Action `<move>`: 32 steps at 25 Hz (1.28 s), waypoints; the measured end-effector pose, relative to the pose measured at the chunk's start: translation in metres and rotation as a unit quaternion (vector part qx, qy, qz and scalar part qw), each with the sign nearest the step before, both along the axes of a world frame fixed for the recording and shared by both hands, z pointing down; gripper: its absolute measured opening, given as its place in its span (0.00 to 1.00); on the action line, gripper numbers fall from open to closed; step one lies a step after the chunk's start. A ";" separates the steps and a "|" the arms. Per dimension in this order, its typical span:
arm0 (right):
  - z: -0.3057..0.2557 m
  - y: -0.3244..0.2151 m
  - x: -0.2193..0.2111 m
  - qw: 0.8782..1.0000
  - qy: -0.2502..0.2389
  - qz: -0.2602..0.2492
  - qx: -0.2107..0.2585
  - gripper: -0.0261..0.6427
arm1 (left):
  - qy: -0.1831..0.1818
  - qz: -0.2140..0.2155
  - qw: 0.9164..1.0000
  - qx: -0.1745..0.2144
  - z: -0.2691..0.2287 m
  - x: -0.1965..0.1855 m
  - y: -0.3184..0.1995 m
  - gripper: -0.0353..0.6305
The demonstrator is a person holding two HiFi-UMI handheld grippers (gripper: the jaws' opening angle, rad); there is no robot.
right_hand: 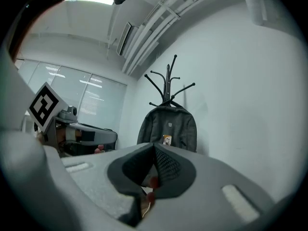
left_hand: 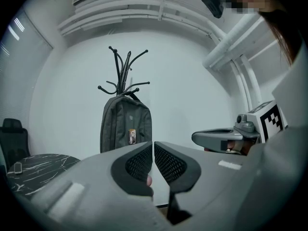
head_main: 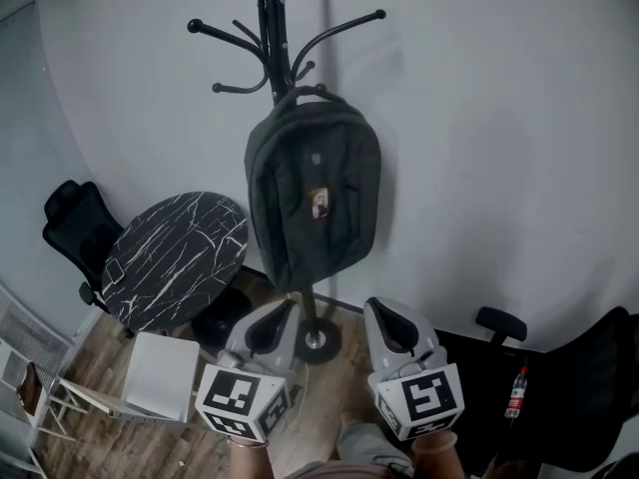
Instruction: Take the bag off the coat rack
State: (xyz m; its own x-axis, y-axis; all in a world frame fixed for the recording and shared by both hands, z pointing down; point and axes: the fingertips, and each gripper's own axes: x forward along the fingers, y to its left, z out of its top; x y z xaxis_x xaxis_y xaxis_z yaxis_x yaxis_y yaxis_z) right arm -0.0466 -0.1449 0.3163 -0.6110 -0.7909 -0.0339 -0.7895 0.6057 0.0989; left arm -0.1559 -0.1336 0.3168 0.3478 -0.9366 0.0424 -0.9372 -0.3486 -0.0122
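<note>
A dark grey backpack [head_main: 314, 195] hangs by its top loop from a black coat rack [head_main: 276, 28] against the white wall; it has a small picture tag on its front. The backpack [left_hand: 126, 126] also shows ahead in the left gripper view, and the same backpack [right_hand: 168, 129] ahead in the right gripper view. My left gripper [head_main: 289, 307] and right gripper [head_main: 376, 307] are held low, side by side, well short of the bag. Both are shut with nothing between the jaws. The rack's base [head_main: 318, 343] stands between the two grippers in the head view.
A round black marble table [head_main: 177, 257] stands left of the rack, with a black office chair [head_main: 76, 228] behind it and a white chair [head_main: 160, 374] in front. Another dark chair [head_main: 584, 387] and a bottle [head_main: 515, 395] are at the lower right.
</note>
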 end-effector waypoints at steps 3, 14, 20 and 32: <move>-0.002 -0.017 0.003 1.000 0.003 -0.003 0.000 0.04 | 0.001 -0.009 1.000 -0.002 -0.001 -0.002 -0.015 0.07; -0.003 -0.074 0.019 1.000 0.011 -0.019 -0.004 0.04 | 0.004 -0.054 0.999 -0.001 -0.008 -0.009 -0.057 0.08; -0.005 -0.101 0.026 0.999 0.019 -0.031 0.007 0.04 | 0.009 -0.085 0.996 -0.006 -0.007 -0.014 -0.079 0.16; -0.004 -0.148 0.021 0.998 0.020 -0.056 0.014 0.09 | 0.020 -0.145 0.989 -0.010 -0.004 -0.037 -0.099 0.19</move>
State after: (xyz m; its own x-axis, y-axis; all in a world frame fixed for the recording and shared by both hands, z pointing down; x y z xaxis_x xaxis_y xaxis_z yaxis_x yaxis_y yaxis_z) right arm -0.0251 -0.2931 0.3123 -0.6973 -0.7162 -0.0289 -0.7116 0.6868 0.1478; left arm -0.1934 -0.2324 0.3132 0.0657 -0.9964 0.0529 -0.9975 -0.0642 0.0302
